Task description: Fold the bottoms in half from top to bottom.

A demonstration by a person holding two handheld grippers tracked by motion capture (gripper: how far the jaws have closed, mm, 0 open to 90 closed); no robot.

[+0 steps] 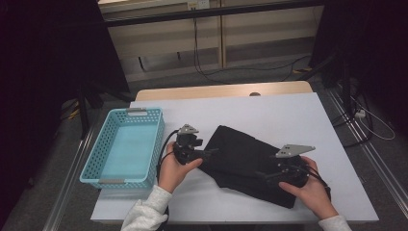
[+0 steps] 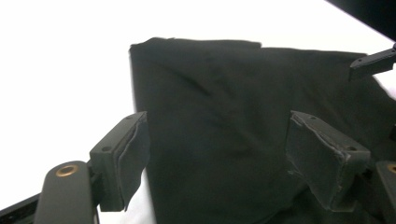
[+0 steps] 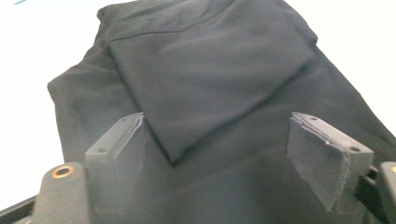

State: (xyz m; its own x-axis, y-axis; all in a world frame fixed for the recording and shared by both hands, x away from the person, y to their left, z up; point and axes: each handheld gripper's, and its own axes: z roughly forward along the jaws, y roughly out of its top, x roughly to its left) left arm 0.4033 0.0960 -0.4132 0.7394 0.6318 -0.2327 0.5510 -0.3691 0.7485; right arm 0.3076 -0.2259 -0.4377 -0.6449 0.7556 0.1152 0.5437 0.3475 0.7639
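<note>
I see the folded black cloth (image 1: pixel 250 163) lying flat on the white surface (image 1: pixel 288 120), in the lower middle of the high view, with the turquoise basket (image 1: pixel 126 147) well apart at centre left. My left gripper (image 1: pixel 211 152) sits at the cloth's left edge, its fingers (image 2: pixel 122 158) spread wide with nothing pinched between them. My right gripper (image 1: pixel 262 176) hovers over the cloth's lower right part, fingers (image 3: pixel 119 161) likewise parted and clear of the fabric.
</note>
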